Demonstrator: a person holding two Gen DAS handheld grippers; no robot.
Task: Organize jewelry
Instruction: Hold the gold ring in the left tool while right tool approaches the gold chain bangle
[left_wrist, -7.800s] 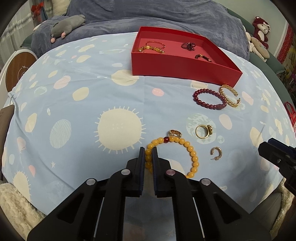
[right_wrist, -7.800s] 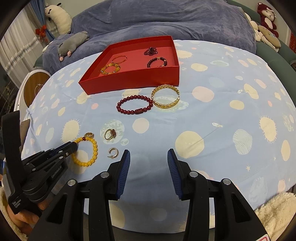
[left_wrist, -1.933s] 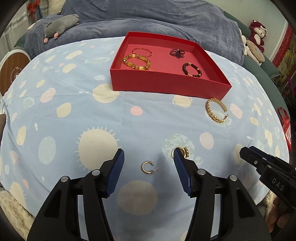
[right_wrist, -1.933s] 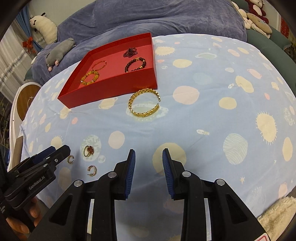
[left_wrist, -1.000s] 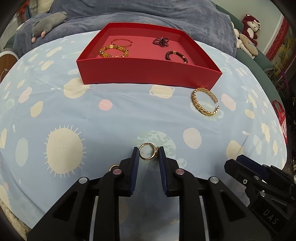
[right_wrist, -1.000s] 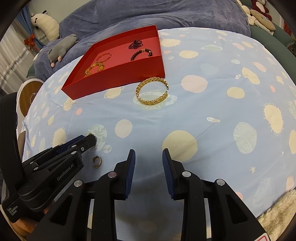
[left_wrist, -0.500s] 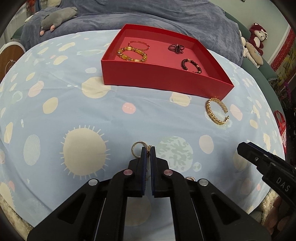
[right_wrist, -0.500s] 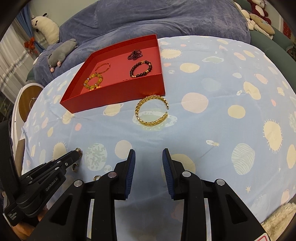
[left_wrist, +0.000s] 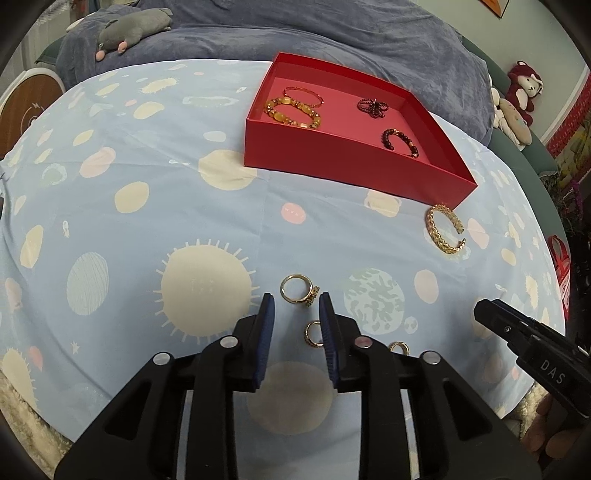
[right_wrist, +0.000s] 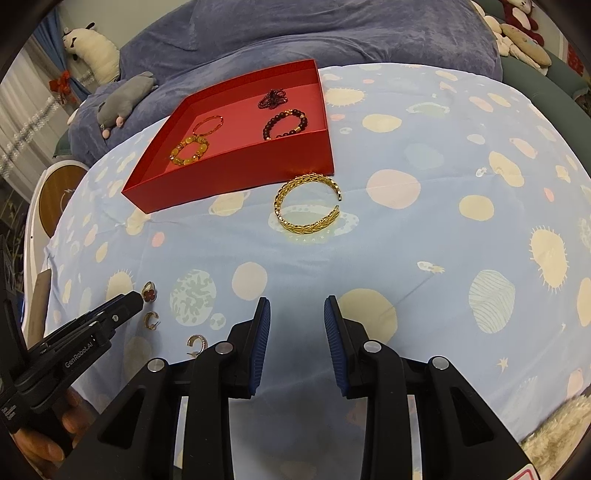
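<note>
"DAS" reads on the right gripper (left_wrist: 532, 354); "GenRobot.AI" on the left gripper (right_wrist: 110, 321).

Gold ring (left_wrist: 298, 289) flat on cloth; bracelets in red box (left_wrist: 354, 157).

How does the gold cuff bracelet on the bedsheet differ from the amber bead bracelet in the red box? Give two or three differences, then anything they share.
1. The gold cuff bracelet lies on the bedsheet, just outside the red box; the amber bead bracelet lies inside it.
2. The cuff is an open C with a gap; the bead bracelet is a closed loop.
3. The cuff is a patterned metal band; the other is a string of rounded beads.

Both lie flat and are yellow-gold in tone.
</note>
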